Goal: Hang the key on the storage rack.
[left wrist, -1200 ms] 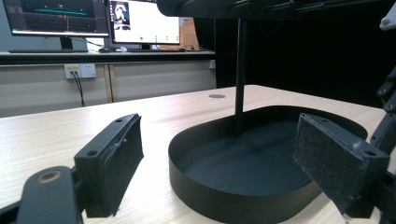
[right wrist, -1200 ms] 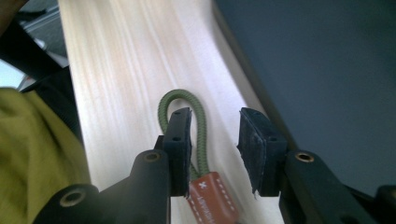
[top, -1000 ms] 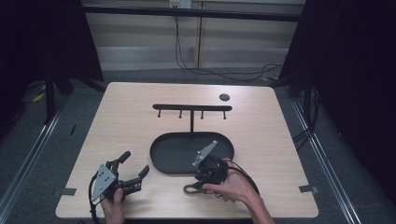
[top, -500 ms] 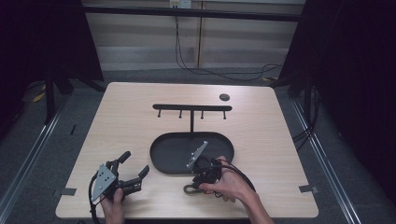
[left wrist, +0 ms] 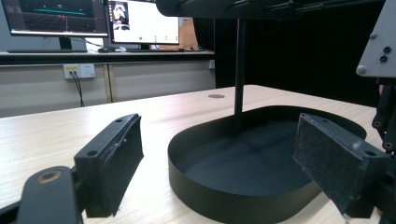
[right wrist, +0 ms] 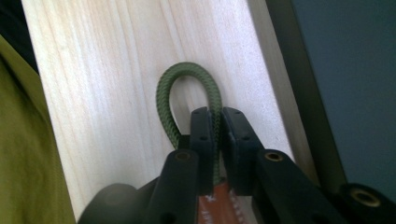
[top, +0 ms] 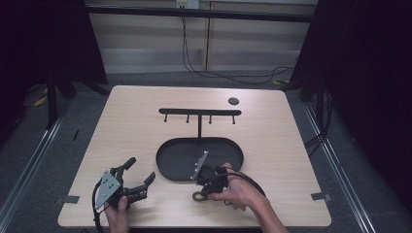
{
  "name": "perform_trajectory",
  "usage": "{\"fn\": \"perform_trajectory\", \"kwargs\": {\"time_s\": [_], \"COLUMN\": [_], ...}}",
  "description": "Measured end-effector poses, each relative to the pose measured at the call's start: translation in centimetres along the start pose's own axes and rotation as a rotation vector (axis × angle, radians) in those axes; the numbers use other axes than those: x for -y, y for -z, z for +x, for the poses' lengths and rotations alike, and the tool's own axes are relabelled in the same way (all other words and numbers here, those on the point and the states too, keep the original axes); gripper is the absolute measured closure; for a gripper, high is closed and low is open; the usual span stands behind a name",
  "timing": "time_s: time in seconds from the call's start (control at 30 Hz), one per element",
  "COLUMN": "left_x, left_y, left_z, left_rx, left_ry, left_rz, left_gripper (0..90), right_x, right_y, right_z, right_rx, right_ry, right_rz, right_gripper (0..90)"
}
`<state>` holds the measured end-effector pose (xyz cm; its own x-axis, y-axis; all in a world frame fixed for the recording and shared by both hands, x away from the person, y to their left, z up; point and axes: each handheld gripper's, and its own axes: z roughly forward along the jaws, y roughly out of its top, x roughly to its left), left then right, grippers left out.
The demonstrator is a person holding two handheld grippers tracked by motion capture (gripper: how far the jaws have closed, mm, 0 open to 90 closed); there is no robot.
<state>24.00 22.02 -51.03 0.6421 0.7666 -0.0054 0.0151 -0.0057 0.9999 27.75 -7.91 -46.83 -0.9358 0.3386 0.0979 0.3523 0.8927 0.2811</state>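
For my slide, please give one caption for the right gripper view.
Right gripper shut on a green cord loop above the wooden table.

Cord loop: olive green, braided weave. Tray and hook stand: matte black. Tabletop: pale wood grain.

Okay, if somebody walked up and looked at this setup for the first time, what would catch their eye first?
Probably the black oval tray with its T-shaped hook stand at the middle of the pale wooden table. Next, the right gripper near the table's front edge, its jaws shut on a green cord loop. The left gripper sits at the front left, jaws wide open and facing the tray.
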Motion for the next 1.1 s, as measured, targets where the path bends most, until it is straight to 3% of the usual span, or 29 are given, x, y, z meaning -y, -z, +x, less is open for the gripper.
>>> {"fn": "perform_trajectory", "kwargs": {"time_s": [0.17, 0.47, 0.83, 1.1], "left_x": [0.0, 0.0, 0.0, 0.0], "left_y": [0.0, 0.0, 0.0, 0.0], "left_z": [0.0, 0.0, 0.0, 0.0], "left_rx": [0.0, 0.0, 0.0, 0.0], "left_ry": [0.0, 0.0, 0.0, 0.0], "left_rz": [0.0, 0.0, 0.0, 0.0], "left_gripper": [15.5, 15.5, 15.5, 15.5], "right_x": [-0.4, -0.9, -1.1, -1.0], "right_y": [0.1, 1.8, 3.0, 4.9], "right_z": [0.0, -0.1, -0.5, -0.5], "right_rx": [0.015, 0.004, 0.0, 0.02], "right_ry": [0.009, 0.002, 0.0, 0.002], "right_rz": [0.039, 0.059, 0.064, 0.061], "right_gripper": [85.1, 85.3, 85.4, 85.5]}}
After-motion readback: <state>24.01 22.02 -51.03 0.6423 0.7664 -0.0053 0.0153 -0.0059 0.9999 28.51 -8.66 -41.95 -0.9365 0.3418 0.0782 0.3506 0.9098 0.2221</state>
